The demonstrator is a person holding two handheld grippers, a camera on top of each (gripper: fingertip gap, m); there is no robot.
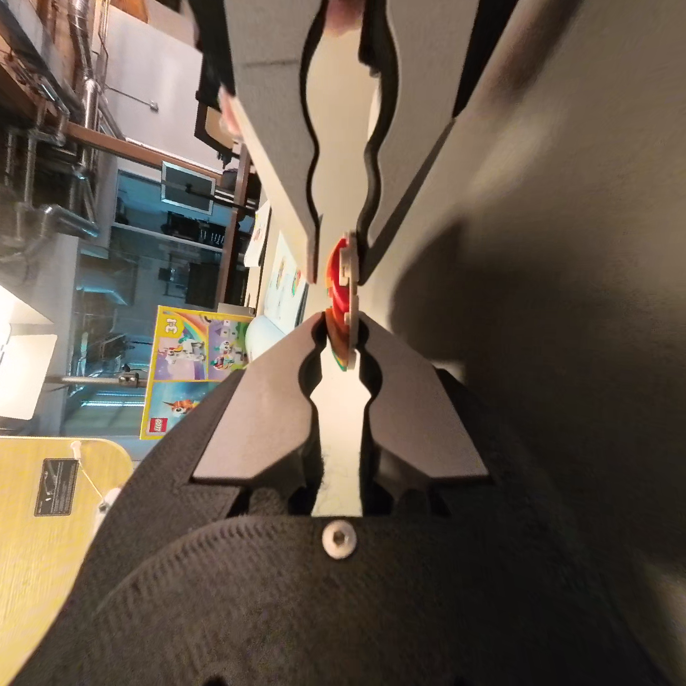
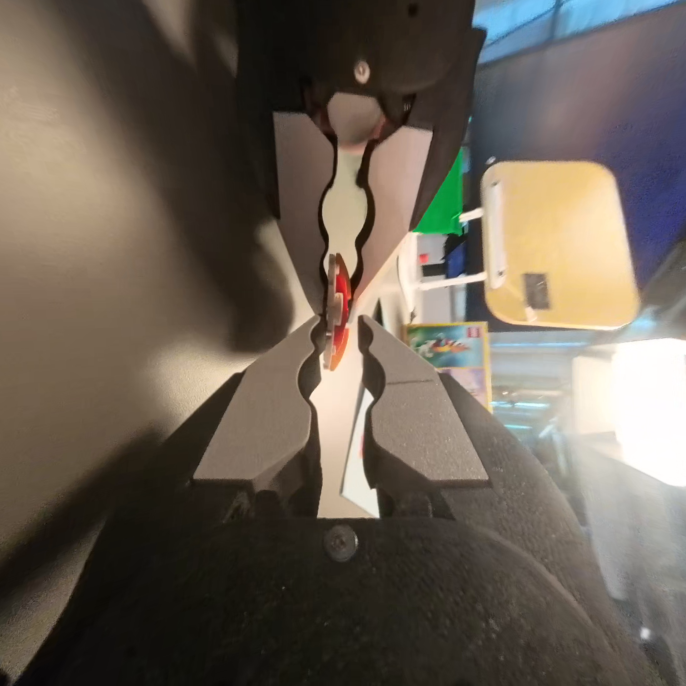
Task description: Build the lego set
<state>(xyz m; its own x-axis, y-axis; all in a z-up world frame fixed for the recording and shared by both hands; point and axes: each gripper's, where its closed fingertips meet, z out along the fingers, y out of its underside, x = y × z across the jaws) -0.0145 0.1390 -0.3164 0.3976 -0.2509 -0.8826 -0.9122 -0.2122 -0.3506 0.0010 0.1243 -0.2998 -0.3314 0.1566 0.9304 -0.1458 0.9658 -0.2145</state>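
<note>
A small lego assembly [image 1: 339,297], red and orange curved pieces on a thin grey plate, hangs edge-on between my two grippers, which face each other tip to tip. My left gripper [image 1: 343,321] is shut on its near end. My right gripper [image 1: 337,274] comes in from the far side with its jaws around the other end. In the right wrist view the lego assembly [image 2: 340,295] rests against one finger of my right gripper [image 2: 338,321], with a narrow gap to the other finger. My left gripper [image 2: 339,284] clamps the far end there.
The views are turned sideways. The grey tabletop [image 1: 557,185] lies close beside the grippers. The yellow lego box [image 1: 189,371] stands behind, also in the right wrist view [image 2: 453,345]. An instruction booklet [image 1: 286,286] lies on the table. A yellow wooden chair seat [image 2: 557,241] is beyond. Less than 4 cm separates the two grippers' tips.
</note>
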